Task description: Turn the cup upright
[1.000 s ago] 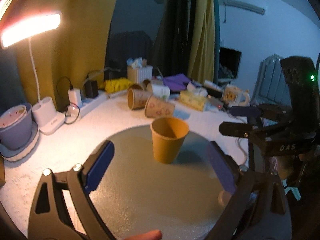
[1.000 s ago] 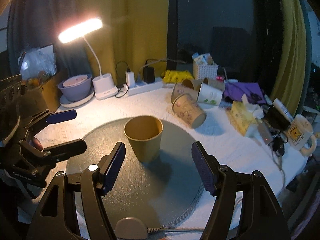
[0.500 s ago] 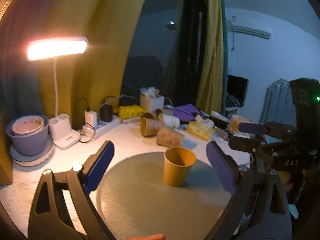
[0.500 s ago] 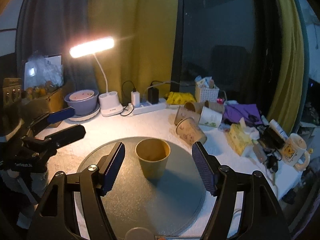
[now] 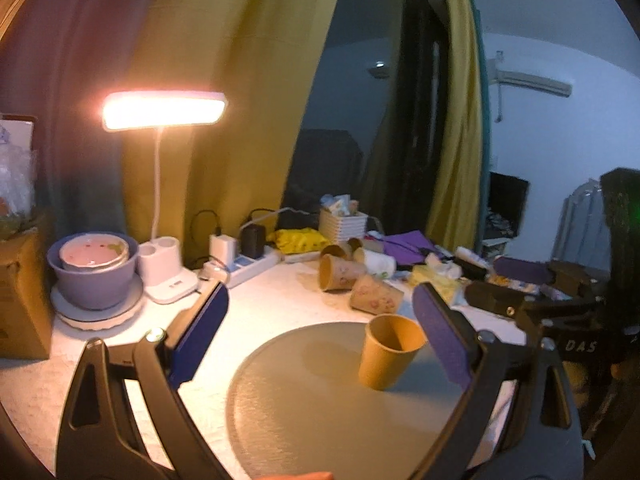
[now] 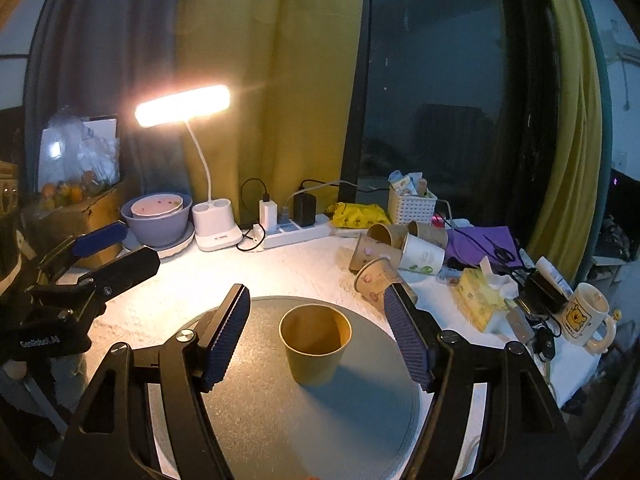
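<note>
A plain brown paper cup (image 6: pixel 315 345) stands upright, mouth up, on a round grey mat (image 6: pixel 304 412). It also shows in the left wrist view (image 5: pixel 390 351) on the mat (image 5: pixel 320 400). My right gripper (image 6: pixel 318 338) is open and empty, pulled back, with the cup seen between its blue pads. My left gripper (image 5: pixel 320 338) is open and empty, with the cup near its right pad. The left gripper also shows in the right wrist view (image 6: pixel 108 252), and the right gripper in the left wrist view (image 5: pixel 508 286).
Several patterned paper cups (image 6: pixel 384 256) lie on their sides behind the mat. A lit desk lamp (image 6: pixel 182 106), stacked bowls (image 6: pixel 158 216), a power strip (image 6: pixel 296 232), a white basket (image 6: pixel 412 206), a tissue pack (image 6: pixel 480 298) and a mug (image 6: pixel 584 316) crowd the white table (image 6: pixel 248 272).
Both grippers have drawn back and up from the upright cup, which looks smaller now. The left view has swung left, putting the cup toward its right pad.
</note>
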`<state>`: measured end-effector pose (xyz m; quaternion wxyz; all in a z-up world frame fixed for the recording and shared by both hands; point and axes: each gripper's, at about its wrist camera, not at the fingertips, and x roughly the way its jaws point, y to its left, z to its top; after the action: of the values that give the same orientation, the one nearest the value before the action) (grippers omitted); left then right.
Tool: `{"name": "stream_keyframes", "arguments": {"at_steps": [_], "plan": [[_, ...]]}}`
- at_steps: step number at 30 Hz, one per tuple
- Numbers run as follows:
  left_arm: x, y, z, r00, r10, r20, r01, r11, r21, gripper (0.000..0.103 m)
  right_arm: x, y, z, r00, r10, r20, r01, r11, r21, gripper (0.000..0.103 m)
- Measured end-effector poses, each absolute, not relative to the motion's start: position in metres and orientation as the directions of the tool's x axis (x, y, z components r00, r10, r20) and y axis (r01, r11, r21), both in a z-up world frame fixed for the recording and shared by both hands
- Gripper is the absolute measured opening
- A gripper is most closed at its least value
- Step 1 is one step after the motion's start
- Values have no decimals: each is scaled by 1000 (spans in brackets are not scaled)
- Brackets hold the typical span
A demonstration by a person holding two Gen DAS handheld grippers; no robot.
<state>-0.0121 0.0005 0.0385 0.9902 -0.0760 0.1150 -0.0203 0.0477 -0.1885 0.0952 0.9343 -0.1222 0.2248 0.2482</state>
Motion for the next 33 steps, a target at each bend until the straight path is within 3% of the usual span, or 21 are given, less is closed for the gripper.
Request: {"name": "stream_keyframes", "arguments": {"at_steps": [33], "plan": [[-7,-5,28,964,-58,-260,21,989,-143,94,53,-191,85,753,413,-513,-528,844,-96,73]]}}
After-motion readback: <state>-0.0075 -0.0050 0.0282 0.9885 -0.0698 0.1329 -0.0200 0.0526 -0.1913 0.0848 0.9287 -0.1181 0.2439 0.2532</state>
